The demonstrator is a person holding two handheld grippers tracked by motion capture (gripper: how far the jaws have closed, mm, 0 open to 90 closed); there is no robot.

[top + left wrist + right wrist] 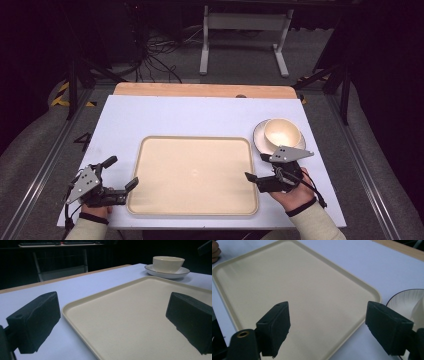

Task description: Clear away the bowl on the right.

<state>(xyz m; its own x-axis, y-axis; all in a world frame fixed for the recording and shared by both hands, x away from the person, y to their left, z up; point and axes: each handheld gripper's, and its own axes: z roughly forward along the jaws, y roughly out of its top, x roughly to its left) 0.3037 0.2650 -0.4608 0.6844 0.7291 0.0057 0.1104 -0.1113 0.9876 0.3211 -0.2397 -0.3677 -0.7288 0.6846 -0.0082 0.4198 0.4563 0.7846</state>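
While both hands rest at the near edge, the scene reads as follows.

High view, table: a white-topped table (200, 112) with a strip of bare wood along its far edge.
High view, tray: a cream tray (194, 175) lies empty in the middle of the near half, its long side facing the person.
High view, bowl and saucer: a cream bowl (282, 132) sits on a white saucer (259, 137) just beyond the tray's far right corner.
High view, left gripper (121, 172): held just left of the tray's near left corner, jaws spread wide, nothing between them.
High view, right gripper (257, 167): held at the tray's right edge, near side of the saucer, jaws spread and empty; the grey plate on top overlaps the saucer's near rim.

Left gripper view, jaws: the two black jaws stand far apart at the picture's sides, holding nothing.
Left gripper view, tray (140, 315): its rim corner lies between the jaws; one jaw is over the bare table, the other over the tray.
Left gripper view, bowl (168, 264): upright on the saucer (183, 271), beyond the tray's far end.

Right gripper view, jaws: wide apart and empty.
Right gripper view, tray (299, 287): spreads below and between the jaws.
Right gripper view, saucer (403, 298): dark-rimmed, just beside the tray's corner, touching cannot be told.
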